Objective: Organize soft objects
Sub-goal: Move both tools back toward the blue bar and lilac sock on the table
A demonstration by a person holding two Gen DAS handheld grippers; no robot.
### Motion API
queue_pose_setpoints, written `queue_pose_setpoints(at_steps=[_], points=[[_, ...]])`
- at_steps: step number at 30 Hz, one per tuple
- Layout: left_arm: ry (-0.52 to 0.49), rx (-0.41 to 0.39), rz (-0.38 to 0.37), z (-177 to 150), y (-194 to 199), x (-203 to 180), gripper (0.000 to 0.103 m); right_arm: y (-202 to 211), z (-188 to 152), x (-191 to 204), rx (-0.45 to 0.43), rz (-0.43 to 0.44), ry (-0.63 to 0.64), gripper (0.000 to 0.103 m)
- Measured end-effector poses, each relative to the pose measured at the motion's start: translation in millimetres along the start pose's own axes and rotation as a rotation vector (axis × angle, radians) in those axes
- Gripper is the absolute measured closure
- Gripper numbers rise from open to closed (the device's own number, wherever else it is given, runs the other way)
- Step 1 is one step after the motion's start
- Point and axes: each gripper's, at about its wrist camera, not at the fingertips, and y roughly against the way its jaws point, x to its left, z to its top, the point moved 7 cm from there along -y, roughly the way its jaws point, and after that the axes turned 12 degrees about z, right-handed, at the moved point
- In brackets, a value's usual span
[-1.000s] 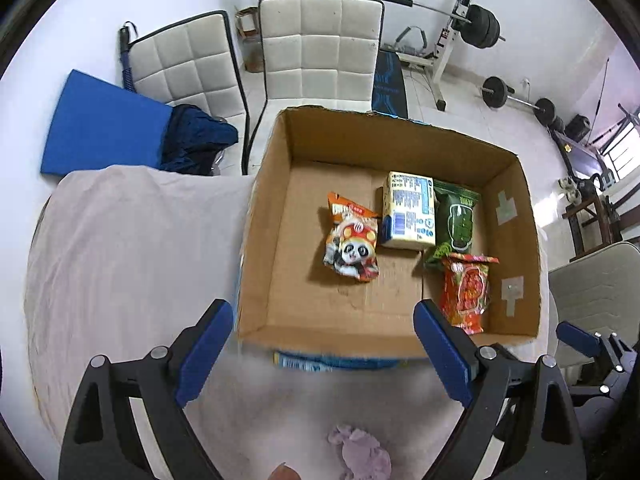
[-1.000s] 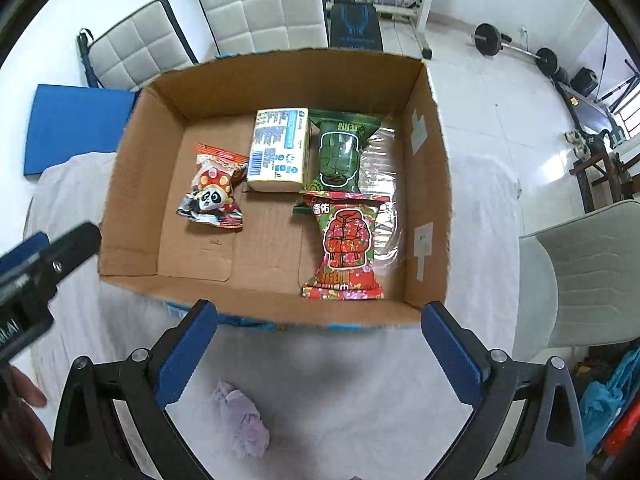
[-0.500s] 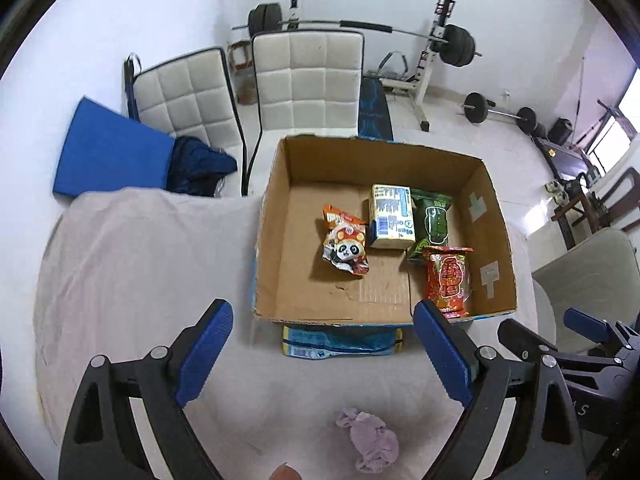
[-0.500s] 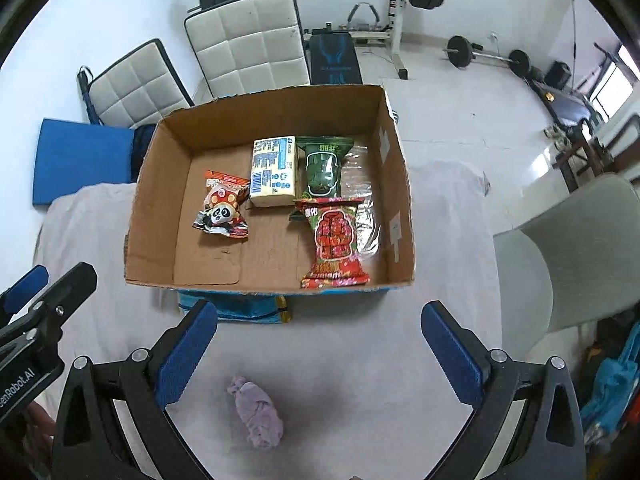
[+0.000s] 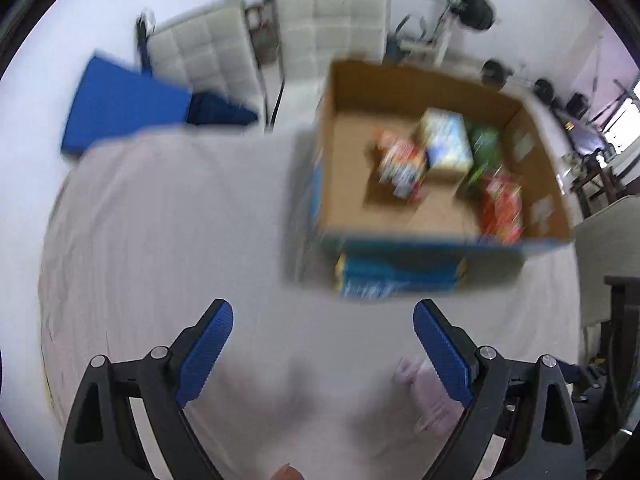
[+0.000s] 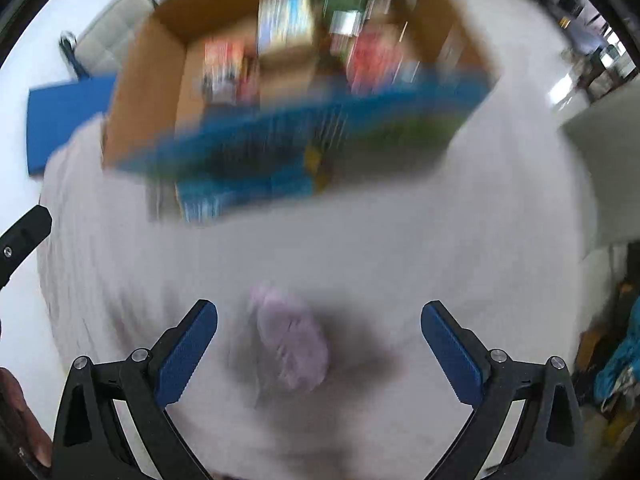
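A small lilac soft object [image 6: 294, 344] lies on the pale cloth, between the fingers of my right gripper [image 6: 320, 336], which is open and close above it. In the left wrist view the same lilac object [image 5: 420, 392] lies beside the right finger of my left gripper [image 5: 322, 336], which is open and empty. A cardboard box [image 5: 332, 120] holds several snack packs, among them a red pack [image 5: 502, 204] and a blue-white carton [image 5: 444, 144]. The box also shows in the right wrist view [image 6: 140, 92]. Both views are motion-blurred.
A blue flat pack [image 5: 396, 280] lies on the cloth against the box's near wall. Two white padded chairs [image 5: 328, 36] and a blue mat [image 5: 120, 104] stand beyond the table. A grey chair [image 5: 608, 248] stands at the right. Gym weights stand at the back.
Both grippers have dropped toward the cloth and pulled back from the box. The right gripper now straddles the lilac object, which looks much bigger. Both stay open.
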Motion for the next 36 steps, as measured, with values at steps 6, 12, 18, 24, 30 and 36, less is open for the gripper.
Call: queue_pose_setpoints(at_steps=[6, 12, 18, 24, 30, 36], points=[[0.069, 0.125, -0.059, -45, -53, 6, 0.010, -74, -29, -7, 0.138, 0.010, -0.050, 0.000], [0.056, 0.168, -0.077, -50, -74, -4, 0.010, -93, -35, -14, 0.195, 0.000, -0.048, 0.055], [-0.140, 0.052, -0.069, -20, -65, -48, 0.010, -59, -26, -47, 0.132, -0.031, -0.059, 0.059], [-0.356, -0.030, -0.018, -1, -66, -124, 0.010, -33, -17, -104, 0.062, 0.008, -0.200, 0.057], [-0.228, 0.090, -0.112, -10, -75, -121, 0.010, 1, 7, -112, -0.086, 0.109, -0.184, 0.028], [-0.084, 0.223, -0.115, -47, -92, -88, 0.010, -15, 51, -33, -0.123, 0.261, 0.071, 0.017]])
